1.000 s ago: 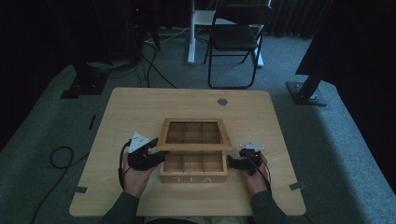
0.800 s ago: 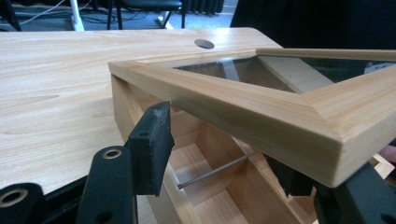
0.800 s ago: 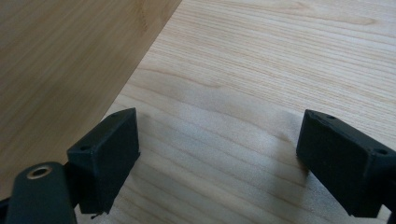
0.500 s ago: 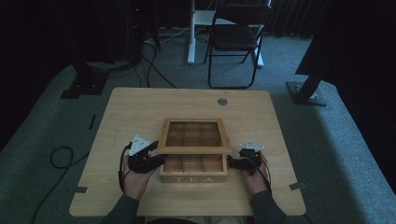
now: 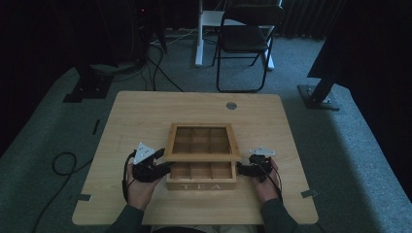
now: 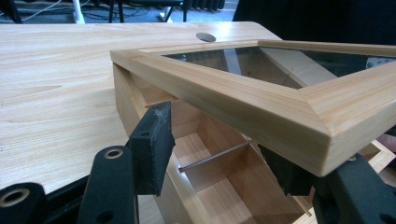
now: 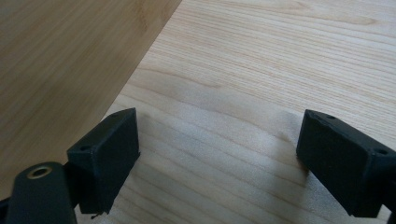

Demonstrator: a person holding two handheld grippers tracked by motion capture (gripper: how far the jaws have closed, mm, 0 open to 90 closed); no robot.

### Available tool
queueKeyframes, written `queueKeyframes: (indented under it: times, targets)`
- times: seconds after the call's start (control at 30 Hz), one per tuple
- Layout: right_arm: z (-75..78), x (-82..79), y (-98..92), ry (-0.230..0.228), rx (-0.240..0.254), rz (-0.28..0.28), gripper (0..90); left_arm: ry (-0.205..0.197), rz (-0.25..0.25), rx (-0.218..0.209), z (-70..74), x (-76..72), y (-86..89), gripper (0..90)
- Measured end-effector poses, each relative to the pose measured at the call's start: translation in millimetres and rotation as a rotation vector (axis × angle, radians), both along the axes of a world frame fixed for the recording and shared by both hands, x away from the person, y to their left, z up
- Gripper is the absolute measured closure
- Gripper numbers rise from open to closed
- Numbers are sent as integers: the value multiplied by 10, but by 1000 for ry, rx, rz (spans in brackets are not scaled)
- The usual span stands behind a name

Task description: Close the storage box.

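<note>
A wooden tea box (image 5: 201, 185) marked TEA sits at the table's near middle, its glass-paned lid (image 5: 201, 156) raised at the front. Empty compartments show under it. My left gripper (image 5: 163, 169) is at the box's left end. In the left gripper view its jaws (image 6: 217, 149) stand open under the lid's frame (image 6: 261, 105): one pad (image 6: 150, 142) is by the box's left wall and the other is under the frame, over a compartment. My right gripper (image 5: 241, 170) is at the box's right end, open over bare table (image 7: 219, 140), with the box's side (image 7: 56, 70) at its left.
The box stands on a light wooden table (image 5: 145, 116) with a round cable hole (image 5: 231, 105) near its far edge. Beyond the table are a folding chair (image 5: 245, 39), a stand's foot (image 5: 318, 99) and cables (image 5: 63, 162) on grey carpet.
</note>
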State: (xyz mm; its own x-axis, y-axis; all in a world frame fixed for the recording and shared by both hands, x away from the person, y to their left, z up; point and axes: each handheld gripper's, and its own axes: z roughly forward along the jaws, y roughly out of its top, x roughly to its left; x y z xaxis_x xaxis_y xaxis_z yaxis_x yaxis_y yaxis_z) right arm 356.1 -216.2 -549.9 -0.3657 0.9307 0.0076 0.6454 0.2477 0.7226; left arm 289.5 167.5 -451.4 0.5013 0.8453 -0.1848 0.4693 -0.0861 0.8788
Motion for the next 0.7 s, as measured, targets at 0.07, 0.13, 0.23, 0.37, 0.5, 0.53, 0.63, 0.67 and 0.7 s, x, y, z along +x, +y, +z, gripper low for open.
queueKeyframes:
  times: [0.07,0.13,0.23,0.37,0.5,0.53,0.63,0.67,0.7]
  targets:
    - [0,0,0,0,0,0,127,1,1,-1,-1,-3,1,449]
    - [0,0,0,0,0,0,127,0,2,-1,-5,-8,2,449]
    - [0,0,0,0,0,0,127,0,0,4,-9,-17,7,450]
    - [0,1,-1,0,-1,1,126,2,2,6,-19,-32,4,455]
    - [0,11,9,0,-1,10,126,7,2,13,-44,-49,-1,455]
    - [-1,14,11,-1,-1,12,126,9,1,16,-50,-54,-1,456]
    - [-1,21,15,-2,-2,16,126,9,2,26,-69,-66,-6,455]
    - [0,23,18,-1,-1,16,126,11,1,25,-74,-71,-6,455]
    - [0,23,19,-1,0,16,126,12,1,25,-78,-75,-8,455]
